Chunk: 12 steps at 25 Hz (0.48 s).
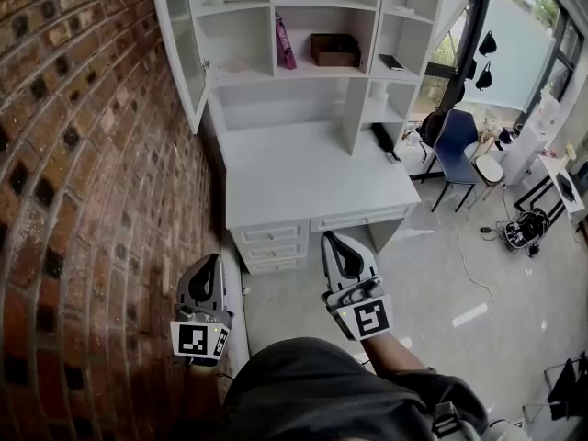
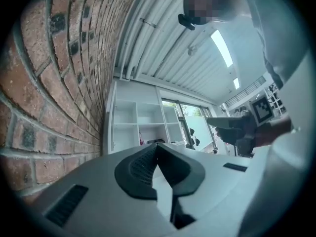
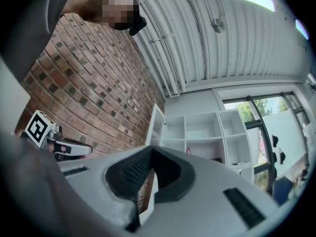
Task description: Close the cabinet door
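Cabinet door (image 1: 177, 39) — a white frame round a clear pane — stands swung wide open at the left end of the white shelf unit (image 1: 317, 7). Its free edge points out into the room and its outer face lies close to the brick wall (image 1: 73, 154). In the unit's middle compartment a pink book (image 1: 285, 42) leans beside a brown open box (image 1: 333, 50). A dark flat thing (image 1: 390, 62), too small to tell what it is, lies on a shelf to the right. The unit sits at the back of a white desk (image 1: 303, 173), which has drawers (image 1: 271, 242) in its front edge. A blue chair (image 1: 457, 145) stands just off the desk's right side.

Both tongs are low in the head view, short of the desk and well apart from the door. The left gripper (image 1: 213, 260) is nearest the brick wall, with its jaws pressed together and nothing between them. The right gripper (image 1: 331, 239) is beside it and a little farther forward — its jaws also meet at the tips and hold nothing. Each points toward the shelf unit, tilted slightly upward.
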### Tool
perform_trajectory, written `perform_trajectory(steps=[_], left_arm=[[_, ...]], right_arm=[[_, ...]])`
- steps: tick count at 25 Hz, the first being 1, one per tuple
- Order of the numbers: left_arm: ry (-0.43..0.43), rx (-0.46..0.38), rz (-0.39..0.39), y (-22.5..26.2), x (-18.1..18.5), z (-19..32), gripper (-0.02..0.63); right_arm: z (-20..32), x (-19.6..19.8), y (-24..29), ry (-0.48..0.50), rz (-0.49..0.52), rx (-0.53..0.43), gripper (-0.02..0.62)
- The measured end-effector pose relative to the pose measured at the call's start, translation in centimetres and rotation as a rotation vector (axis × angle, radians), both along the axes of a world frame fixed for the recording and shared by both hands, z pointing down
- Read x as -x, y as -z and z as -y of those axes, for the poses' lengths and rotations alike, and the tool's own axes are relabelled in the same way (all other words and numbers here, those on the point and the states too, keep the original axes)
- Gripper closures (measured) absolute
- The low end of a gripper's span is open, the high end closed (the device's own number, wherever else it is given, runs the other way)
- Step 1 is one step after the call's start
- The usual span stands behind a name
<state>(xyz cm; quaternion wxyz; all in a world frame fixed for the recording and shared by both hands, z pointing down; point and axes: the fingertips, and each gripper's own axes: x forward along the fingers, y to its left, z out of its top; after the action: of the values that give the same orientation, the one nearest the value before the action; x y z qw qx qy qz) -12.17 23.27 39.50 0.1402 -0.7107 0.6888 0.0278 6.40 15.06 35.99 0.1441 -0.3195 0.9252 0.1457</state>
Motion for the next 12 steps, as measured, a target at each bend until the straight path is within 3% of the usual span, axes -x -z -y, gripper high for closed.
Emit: perform_trajectory(steps=[4, 5, 7, 8, 12], left_arm=[[0.007, -0.007, -0.005, 0.0, -0.1, 0.4, 0.597], [0.011, -0.018, -0.009, 0.2, 0.0, 0.4, 0.549], [0.018, -0.046, -0.017, 0.9, 0.1, 0.2, 0.375], [0.023, -0.061, -0.017, 1.3, 0.1, 0.1, 0.320], [0.037, -0.110, -0.005, 2.9, 0.5, -0.1, 0.293]], right_arm=[[0.3, -0.2, -0.4, 0.005, -0.004, 0.011, 0.595], [0.3, -0.2, -0.6, 0.006, -0.005, 0.015, 0.595], [0.4, -0.3, -0.9, 0.010, -0.010, 0.022, 0.595], [0.4, -0.3, -1.1, 0.013, -0.014, 0.025, 0.595], [0.5, -0.3, -1.8, 0.031, -0.024, 0.038, 0.595]])
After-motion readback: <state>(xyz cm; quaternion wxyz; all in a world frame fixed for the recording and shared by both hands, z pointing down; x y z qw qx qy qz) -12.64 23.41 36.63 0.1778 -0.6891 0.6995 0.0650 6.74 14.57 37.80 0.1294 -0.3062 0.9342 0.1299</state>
